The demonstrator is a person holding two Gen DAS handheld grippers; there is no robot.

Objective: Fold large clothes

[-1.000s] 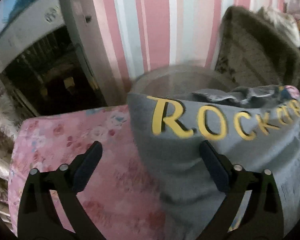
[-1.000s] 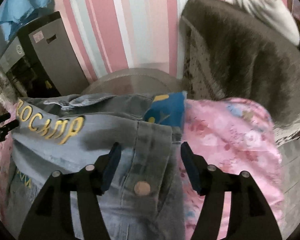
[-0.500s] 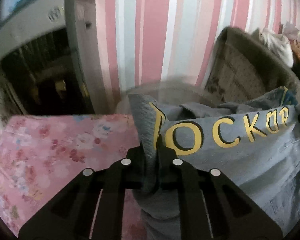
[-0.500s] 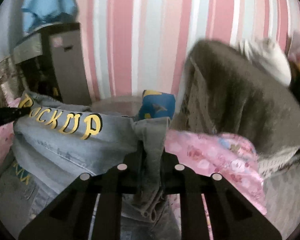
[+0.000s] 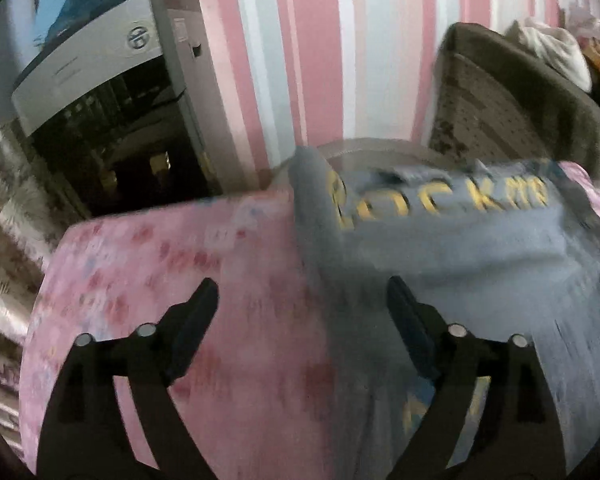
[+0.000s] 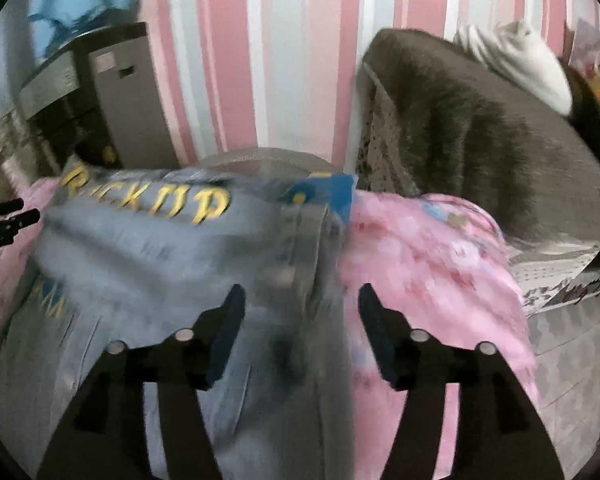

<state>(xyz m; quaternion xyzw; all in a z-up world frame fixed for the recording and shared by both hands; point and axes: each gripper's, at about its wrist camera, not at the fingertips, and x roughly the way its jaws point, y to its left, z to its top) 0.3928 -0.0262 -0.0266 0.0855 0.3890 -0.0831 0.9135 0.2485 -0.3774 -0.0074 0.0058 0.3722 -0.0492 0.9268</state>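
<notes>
your jacket [image 6: 148, 264] is faded blue denim with yellow lettering [image 6: 168, 200] at 11 o'clock and a bright blue patch [image 6: 332, 192] at 12. the cover [image 5: 172, 264] under it is pink floral. the wall [image 6: 284, 56] has pink, white and pale blue stripes.

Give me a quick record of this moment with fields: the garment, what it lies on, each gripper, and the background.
garment: denim jacket with yellow lettering, spread flat
surface: pink floral sheet
left gripper: jaws opening, over the jacket's left edge, gripping nothing
right gripper: jaws opening, over the jacket's right edge, pads off the cloth
background: pink striped wall, grey cabinet, brown blanket
</notes>
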